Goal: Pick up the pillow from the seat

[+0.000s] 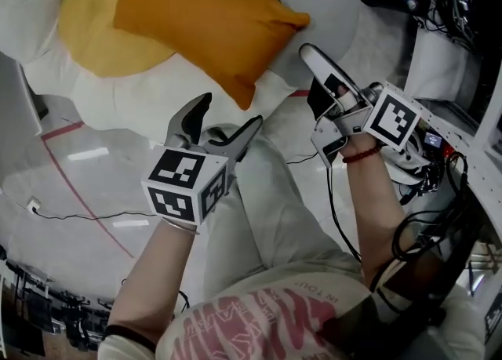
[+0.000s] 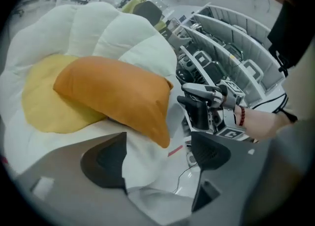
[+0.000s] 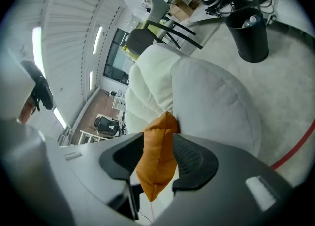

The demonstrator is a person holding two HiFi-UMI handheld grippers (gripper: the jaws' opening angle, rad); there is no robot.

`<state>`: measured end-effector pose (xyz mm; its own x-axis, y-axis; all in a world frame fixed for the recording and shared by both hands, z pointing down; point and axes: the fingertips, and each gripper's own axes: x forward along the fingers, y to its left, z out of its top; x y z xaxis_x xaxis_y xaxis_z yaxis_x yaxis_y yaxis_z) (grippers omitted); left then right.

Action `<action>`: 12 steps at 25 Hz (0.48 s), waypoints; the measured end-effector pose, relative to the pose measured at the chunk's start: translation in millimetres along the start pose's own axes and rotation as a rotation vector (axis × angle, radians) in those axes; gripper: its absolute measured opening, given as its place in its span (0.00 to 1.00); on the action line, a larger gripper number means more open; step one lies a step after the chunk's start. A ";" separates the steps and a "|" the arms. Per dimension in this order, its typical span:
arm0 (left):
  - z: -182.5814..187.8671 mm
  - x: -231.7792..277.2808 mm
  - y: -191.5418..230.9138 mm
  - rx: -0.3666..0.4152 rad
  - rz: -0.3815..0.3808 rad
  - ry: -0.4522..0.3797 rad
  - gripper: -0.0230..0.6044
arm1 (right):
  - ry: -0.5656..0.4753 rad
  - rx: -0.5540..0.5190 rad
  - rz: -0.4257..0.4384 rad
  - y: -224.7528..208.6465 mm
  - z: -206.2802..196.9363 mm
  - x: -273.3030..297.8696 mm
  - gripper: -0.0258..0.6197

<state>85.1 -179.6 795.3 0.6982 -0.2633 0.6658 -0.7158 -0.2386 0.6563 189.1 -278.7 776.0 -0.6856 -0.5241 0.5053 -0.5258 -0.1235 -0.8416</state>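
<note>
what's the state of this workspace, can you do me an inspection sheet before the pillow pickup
surface: white shell-shaped seat, padded
job's things: orange pillow lying on the seat, not gripped
clutter: round yellow cushion partly under the pillow
grippers: left gripper open, empty, pointed at the seat; right gripper open, lined up on the pillow's edge, not pressing it
cables: thin black cable on the floor; tangled bundle at the right
surroundings: black bin, equipment racks, red floor line
</note>
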 end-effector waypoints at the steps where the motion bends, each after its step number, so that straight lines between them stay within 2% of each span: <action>1: 3.6 7.7 -0.6 -0.039 -0.014 -0.001 0.75 | -0.013 0.027 0.007 -1.5 4.9 2.3 0.34; 2: 7.3 13.8 0.6 -0.070 -0.027 -0.001 0.78 | -0.027 0.057 0.015 -2.1 8.6 5.7 0.37; 5: 15.7 24.4 18.1 -0.113 -0.047 0.018 0.78 | -0.047 0.126 0.037 0.5 9.6 25.4 0.41; 8: 12.3 31.7 41.0 -0.121 -0.060 0.082 0.67 | -0.044 0.137 0.000 -3.6 7.7 48.3 0.42; 10: 6.5 36.2 49.0 -0.100 -0.067 0.122 0.57 | -0.052 0.126 -0.022 -7.4 9.8 55.0 0.45; 12: 3.0 40.7 48.5 -0.082 -0.074 0.141 0.55 | -0.072 0.093 -0.047 -9.6 12.7 56.1 0.44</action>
<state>78.8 -204.6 853.2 0.7482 -0.1123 0.6539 -0.6627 -0.1740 0.7284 162.1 -317.7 810.0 -0.6214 -0.5749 0.5323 -0.5052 -0.2251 -0.8331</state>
